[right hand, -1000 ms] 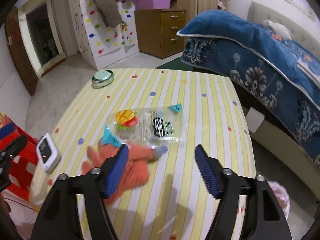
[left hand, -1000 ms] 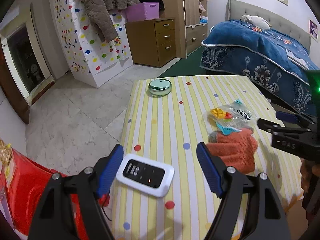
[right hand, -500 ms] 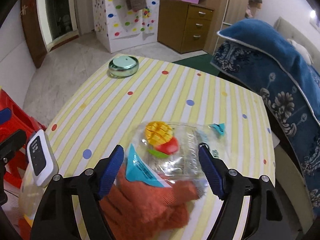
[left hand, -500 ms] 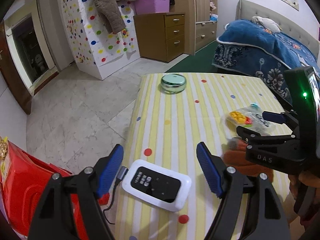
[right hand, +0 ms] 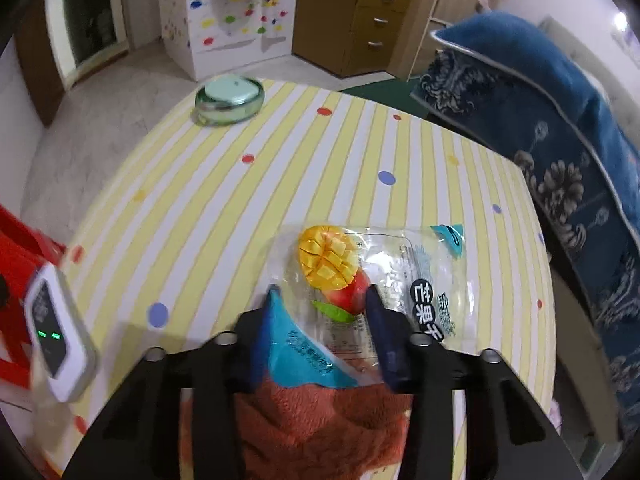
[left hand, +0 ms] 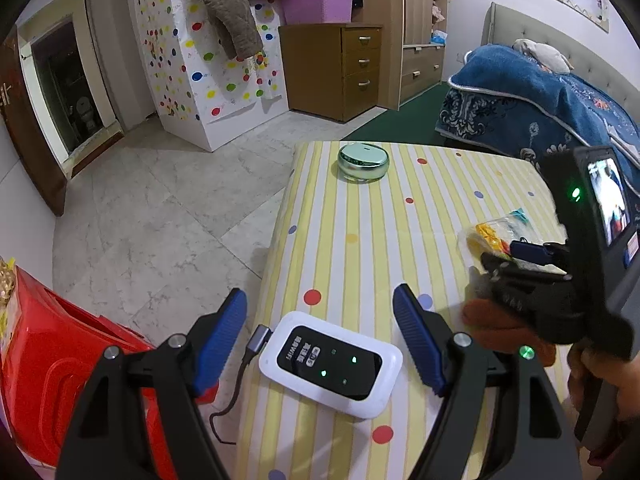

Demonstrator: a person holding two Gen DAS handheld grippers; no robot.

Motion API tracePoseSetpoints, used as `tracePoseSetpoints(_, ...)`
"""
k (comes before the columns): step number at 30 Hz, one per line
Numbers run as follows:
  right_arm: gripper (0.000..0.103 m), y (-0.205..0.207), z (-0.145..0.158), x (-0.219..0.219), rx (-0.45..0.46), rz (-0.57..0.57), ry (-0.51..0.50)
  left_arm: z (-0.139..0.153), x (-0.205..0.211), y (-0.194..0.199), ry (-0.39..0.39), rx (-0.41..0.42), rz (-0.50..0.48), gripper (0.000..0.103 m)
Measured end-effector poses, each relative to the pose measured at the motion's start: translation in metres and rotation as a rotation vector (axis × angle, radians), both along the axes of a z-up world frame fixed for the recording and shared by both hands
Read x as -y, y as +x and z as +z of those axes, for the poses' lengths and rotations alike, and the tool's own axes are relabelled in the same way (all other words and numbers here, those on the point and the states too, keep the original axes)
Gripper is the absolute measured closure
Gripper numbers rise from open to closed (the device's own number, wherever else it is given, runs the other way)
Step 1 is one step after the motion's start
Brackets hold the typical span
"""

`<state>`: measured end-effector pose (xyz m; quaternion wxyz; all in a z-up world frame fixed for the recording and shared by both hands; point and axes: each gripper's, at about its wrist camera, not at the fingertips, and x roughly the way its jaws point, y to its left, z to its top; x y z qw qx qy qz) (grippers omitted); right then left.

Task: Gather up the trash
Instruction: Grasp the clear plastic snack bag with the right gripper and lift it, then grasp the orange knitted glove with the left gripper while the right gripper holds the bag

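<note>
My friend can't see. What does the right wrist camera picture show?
The right gripper has just been closing around the near end of a clear mango snack wrapper that lies partly on an orange cloth. They sit on a yellow striped table, with a round green tin farther back.

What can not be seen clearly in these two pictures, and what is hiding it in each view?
- Mango wrapper: in the left wrist view the right gripper covers most of it.
- Orange cloth: the right gripper's fingers hide much of it; whether they press the wrapper is blurred.
- Red bin: cut off by the picture edge.
- White wifi device: its cable runs off the table; the end is unseen.
</note>
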<state>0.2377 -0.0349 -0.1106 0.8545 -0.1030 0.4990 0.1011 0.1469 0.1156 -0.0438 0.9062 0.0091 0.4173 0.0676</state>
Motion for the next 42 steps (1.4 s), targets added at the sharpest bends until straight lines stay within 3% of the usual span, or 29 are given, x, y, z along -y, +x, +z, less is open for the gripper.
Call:
tracePoseSetpoints(3,0.091,-0.009,0.019,0.006,0.044,-0.005,0.015,0.005,0.003,-0.006,-0.001,0.009,-0.007,0.029)
tracePoseSetpoints(8,0.102,-0.028,0.052,0.03,0.143,-0.034,0.014,0.017,0.017,-0.017,0.005,0.03,-0.04,0.029)
tracePoseSetpoints(22,0.103,-0.114,0.112,0.138,0.293,-0.149,0.142,0.041,0.079,-0.04,-0.004,0.099,-0.189,0.015)
tracePoseSetpoints(28,0.103,-0.151,0.116,0.165,0.301,-0.177,0.236,0.021,0.098,-0.031,-0.015,0.044,-0.24,0.015)
tracePoseSetpoints(36,0.103,-0.165,0.103,0.18,0.282,-0.206,0.247,-0.008,0.145,-0.016,-0.025,-0.015,-0.337,0.022)
tracePoseSetpoints(42,0.103,-0.17,0.104,0.186,0.285,-0.216,0.245,-0.033,0.171,-0.003,-0.006,-0.056,-0.333,0.022)
